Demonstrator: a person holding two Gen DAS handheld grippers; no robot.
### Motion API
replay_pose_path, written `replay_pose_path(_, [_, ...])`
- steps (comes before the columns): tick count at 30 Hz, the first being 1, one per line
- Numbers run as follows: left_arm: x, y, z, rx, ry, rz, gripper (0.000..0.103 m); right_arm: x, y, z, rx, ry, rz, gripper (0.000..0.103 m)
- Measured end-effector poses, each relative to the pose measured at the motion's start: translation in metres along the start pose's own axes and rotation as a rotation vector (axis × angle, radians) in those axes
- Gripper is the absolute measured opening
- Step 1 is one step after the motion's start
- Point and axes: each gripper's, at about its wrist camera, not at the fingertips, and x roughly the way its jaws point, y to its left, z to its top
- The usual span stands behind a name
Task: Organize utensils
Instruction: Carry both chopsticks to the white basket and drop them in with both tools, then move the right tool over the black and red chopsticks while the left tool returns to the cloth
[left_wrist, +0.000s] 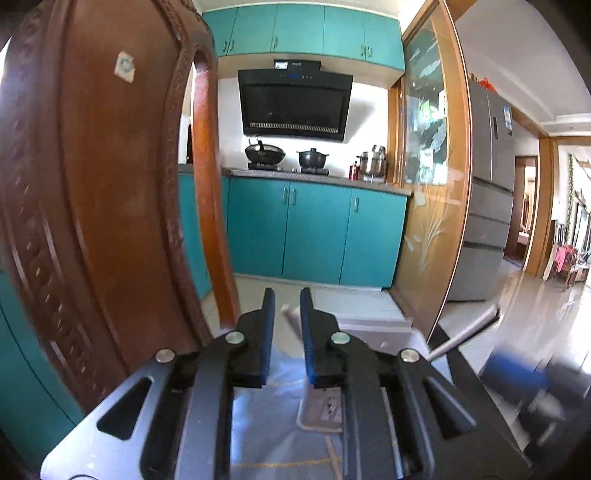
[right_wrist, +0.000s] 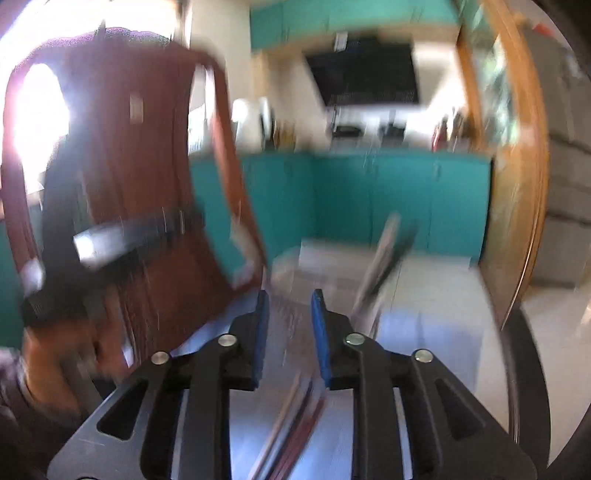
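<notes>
In the left wrist view my left gripper (left_wrist: 288, 301) is open by a narrow gap above a table under clear plastic (left_wrist: 258, 424). A blurred whitish piece (left_wrist: 290, 317) shows through the gap, and I cannot tell whether it touches a pad. Below the fingers lie a small white tray (left_wrist: 320, 410) and a pale chopstick (left_wrist: 332, 458). The right wrist view is badly blurred. There my right gripper (right_wrist: 290, 299) is also slightly open with nothing gripped, over a bundle of chopsticks (right_wrist: 291, 424). Other long utensils (right_wrist: 384, 258) stand tilted further back.
A carved brown chair back (left_wrist: 96, 184) rises close on the left in both views. A metal rod (left_wrist: 461, 338) slants in at the right of the table. Behind are teal kitchen cabinets (left_wrist: 314, 229), a stove with pots (left_wrist: 266, 153) and a glass door (left_wrist: 428, 177).
</notes>
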Motion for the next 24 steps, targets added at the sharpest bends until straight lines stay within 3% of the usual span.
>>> replay_pose_path(3, [0.001, 0.005, -0.012, 0.018, 0.038, 0.025, 0.024, 0.052, -0.003, -0.038, 0.019, 0.295, -0.043, 0.027])
replay_pose_path(5, [0.004, 0.008, -0.020, 0.019, 0.081, 0.027, 0.028, 0.077, -0.004, -0.059, 0.030, 0.424, -0.065, 0.031])
replay_pose_path(8, [0.006, 0.011, -0.031, 0.011, 0.136, 0.031, 0.033, 0.097, -0.003, -0.078, 0.029, 0.531, -0.107, 0.039])
replay_pose_path(13, [0.007, 0.015, -0.039, -0.006, 0.179, 0.005, 0.042, 0.112, 0.000, -0.091, 0.069, 0.609, -0.093, 0.047])
replay_pose_path(17, [0.004, 0.019, -0.042, 0.000, 0.186, 0.015, 0.044, 0.115, 0.011, -0.092, 0.027, 0.599, -0.105, 0.048])
replay_pose_path(19, [0.006, 0.019, -0.042, -0.008, 0.193, 0.015, 0.044, 0.114, 0.014, -0.093, 0.021, 0.590, -0.111, 0.041])
replay_pose_path(20, [0.007, 0.019, -0.043, -0.009, 0.198, 0.015, 0.044, 0.114, 0.015, -0.093, 0.016, 0.588, -0.112, 0.029])
replay_pose_path(21, [0.007, 0.018, -0.044, -0.008, 0.202, 0.014, 0.044, 0.113, 0.016, -0.093, 0.017, 0.588, -0.105, 0.023])
replay_pose_path(24, [0.008, 0.016, -0.045, -0.001, 0.212, 0.013, 0.044, 0.112, 0.013, -0.090, 0.048, 0.589, -0.096, 0.022])
